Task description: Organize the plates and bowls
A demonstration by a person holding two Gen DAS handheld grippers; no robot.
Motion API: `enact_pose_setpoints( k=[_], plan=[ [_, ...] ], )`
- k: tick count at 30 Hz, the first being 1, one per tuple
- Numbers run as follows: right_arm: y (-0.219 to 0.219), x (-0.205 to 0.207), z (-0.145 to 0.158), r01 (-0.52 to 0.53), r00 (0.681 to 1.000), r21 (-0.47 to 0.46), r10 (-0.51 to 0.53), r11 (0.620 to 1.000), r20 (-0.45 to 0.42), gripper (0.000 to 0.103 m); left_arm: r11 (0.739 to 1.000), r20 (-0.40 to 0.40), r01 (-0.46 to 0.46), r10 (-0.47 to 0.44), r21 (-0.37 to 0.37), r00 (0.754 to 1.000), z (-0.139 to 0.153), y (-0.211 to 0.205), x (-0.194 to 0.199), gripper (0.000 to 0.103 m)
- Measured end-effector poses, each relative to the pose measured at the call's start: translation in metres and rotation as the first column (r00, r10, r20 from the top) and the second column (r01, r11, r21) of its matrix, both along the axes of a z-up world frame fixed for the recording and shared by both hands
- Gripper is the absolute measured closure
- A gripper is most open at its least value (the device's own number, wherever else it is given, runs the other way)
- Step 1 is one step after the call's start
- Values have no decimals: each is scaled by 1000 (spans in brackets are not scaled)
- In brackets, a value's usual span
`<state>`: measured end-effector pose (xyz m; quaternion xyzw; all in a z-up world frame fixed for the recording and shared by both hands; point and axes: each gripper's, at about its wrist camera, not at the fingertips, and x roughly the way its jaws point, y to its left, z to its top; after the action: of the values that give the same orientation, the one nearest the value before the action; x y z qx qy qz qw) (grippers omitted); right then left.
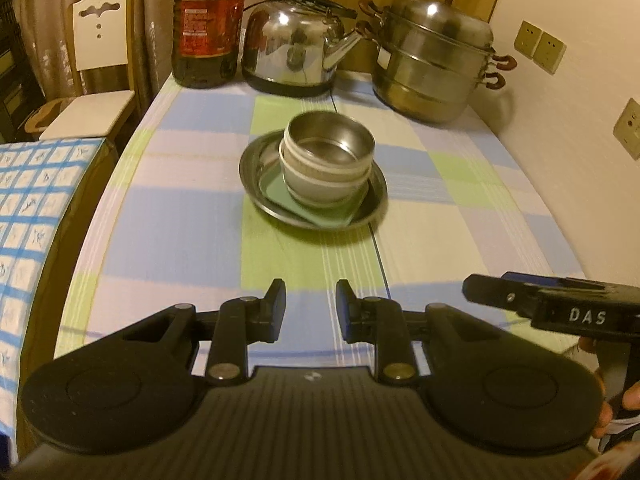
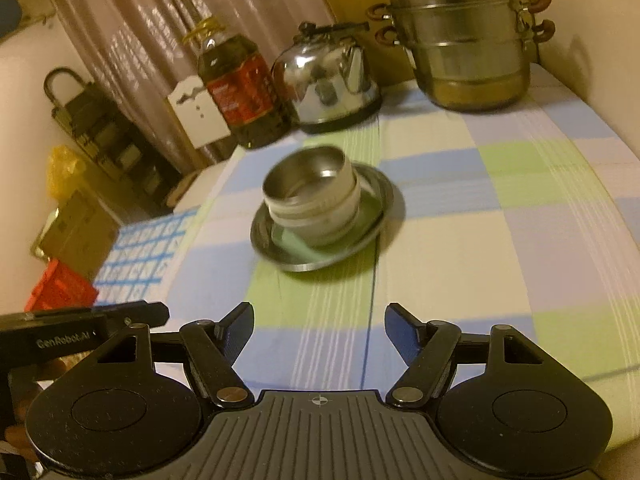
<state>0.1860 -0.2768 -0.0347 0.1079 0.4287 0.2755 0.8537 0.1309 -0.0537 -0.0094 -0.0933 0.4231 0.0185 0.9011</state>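
Nearest the lens, the left gripper (image 1: 311, 308) hangs over the checked tablecloth (image 1: 172, 220) with its two fingers a narrow gap apart and nothing between them. To its right, the right gripper (image 2: 319, 334) stands with its jaws spread wide and empty; its dark body also juts into the left wrist view from the right edge, with part of a hand (image 1: 624, 400) visible below it.

Ahead of both grippers, well apart from the fingertips, sits the stack of dishes near the middle of the table: a round metal plate (image 1: 256, 168) at the bottom, a pale green square plate (image 1: 280, 196) lying inside it, and on that the nested bowls (image 1: 326, 160), pale-sided ones below and a steel bowl (image 1: 330, 140) on top. The stack sits slightly toward the far side of the round plate.

Beyond the dishes, along the far edge of the table, stand a large dark oil bottle (image 1: 208, 28) with a red label at left, a shiny steel kettle (image 1: 296, 48) in the middle, and a tiered steel steamer pot (image 1: 436, 56) with its lid on at right, beside the wall. Left of the table, a white chair (image 1: 96, 68) stands before a curtain (image 1: 44, 4).
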Motion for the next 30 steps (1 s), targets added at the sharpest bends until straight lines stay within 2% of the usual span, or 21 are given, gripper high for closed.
enact_pose_setpoints(
  k=[3,12,18,30],
  plan=[
    [-3,-13,-7,-3,999,-1,3,1000,-38,31,1000,-12,7,-7,0,1000,-5,-6,-13,79],
    [-2,-36,-13,-15,997,-60,11,998,-74,31,997,-58,78,-79,-25,995,-18,-19,-32,79],
    [3,-48,-13,-19,998,-125,11,992,-67,31,994,-64,106,-107,-30,992,-19,-21,-39,79],
    [6,-50,-17,-9,997,-155,-3,988,-81,31,988,-61,155,-157,-23,986,-18,-28,-39,79]
  ],
)
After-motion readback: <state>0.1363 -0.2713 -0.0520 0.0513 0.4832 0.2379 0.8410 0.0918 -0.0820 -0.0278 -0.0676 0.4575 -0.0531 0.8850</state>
